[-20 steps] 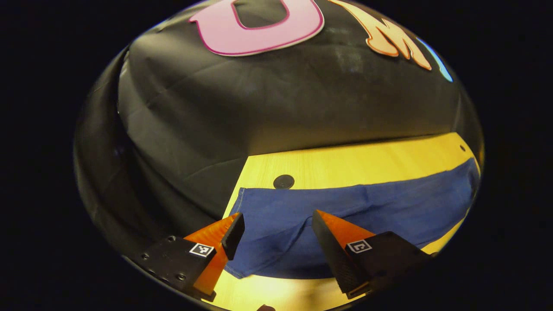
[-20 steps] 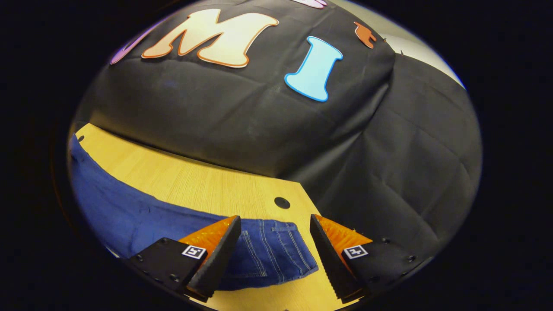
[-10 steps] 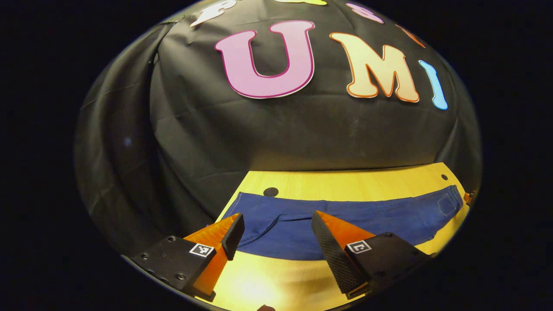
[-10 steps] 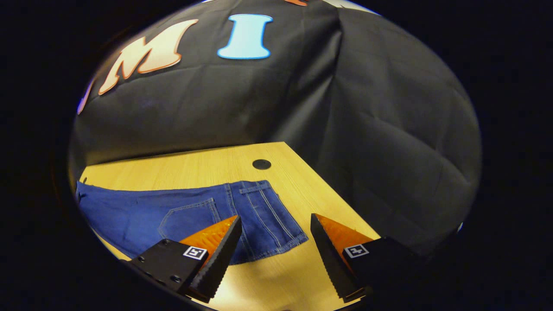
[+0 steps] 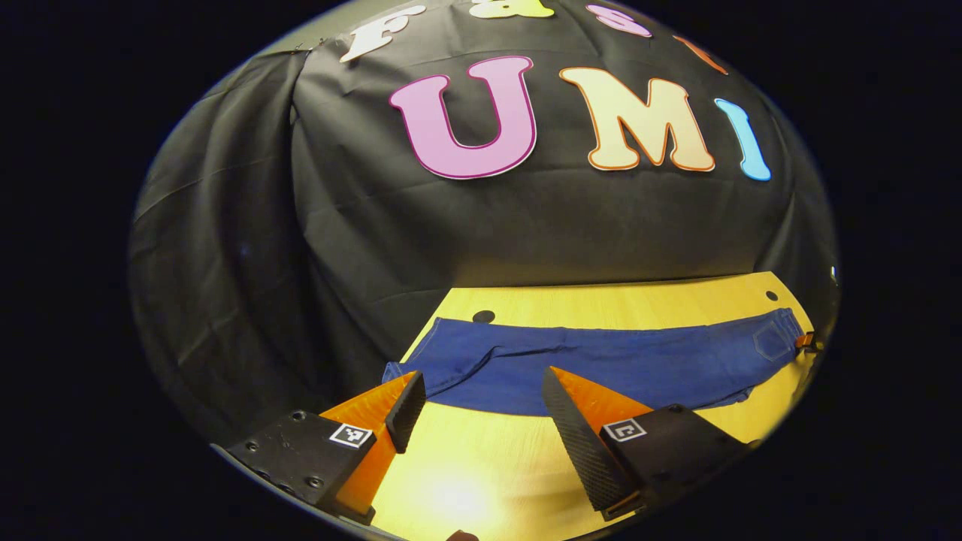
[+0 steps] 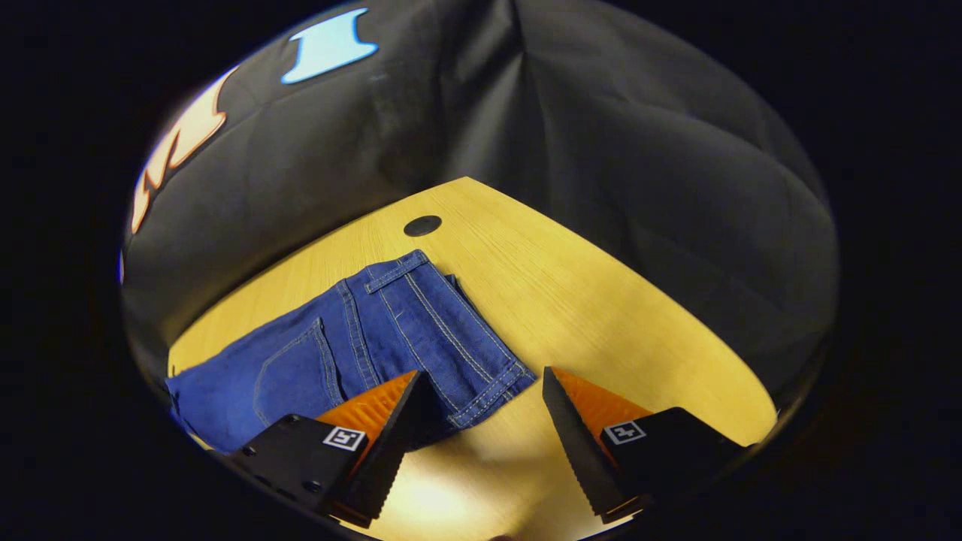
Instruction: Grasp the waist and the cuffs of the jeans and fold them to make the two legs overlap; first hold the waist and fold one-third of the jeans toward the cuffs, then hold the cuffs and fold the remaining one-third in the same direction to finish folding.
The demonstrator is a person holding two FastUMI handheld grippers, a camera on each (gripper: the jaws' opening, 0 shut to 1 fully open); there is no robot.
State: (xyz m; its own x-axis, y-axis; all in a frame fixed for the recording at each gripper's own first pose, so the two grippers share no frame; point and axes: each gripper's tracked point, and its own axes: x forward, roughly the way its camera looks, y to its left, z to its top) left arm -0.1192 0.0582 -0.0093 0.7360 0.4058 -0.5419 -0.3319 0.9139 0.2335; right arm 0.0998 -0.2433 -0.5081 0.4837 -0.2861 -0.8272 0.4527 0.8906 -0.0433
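The jeans (image 5: 601, 361) lie flat across the far part of the counter (image 5: 481, 466), cuffs left, waist right. The left tool (image 5: 481, 398) hovers wide and empty, just short of the cuff end; I judge it should bite both hems. The right tool (image 6: 481, 394) gapes wide at the waist (image 6: 481, 391); take the whole band.

In the right gripper view the jeans (image 6: 361, 338) run off to the left of the left finger (image 6: 391, 432), so the legs and cuffs are cut away by the picture's rim; that finger also covers part of the waist's near corner. In the left gripper view, the small orange object (image 5: 806, 342) far right of the fingers, at the jeans' waist end, is too small to identify. The table (image 5: 601, 297) is cropped beyond it.
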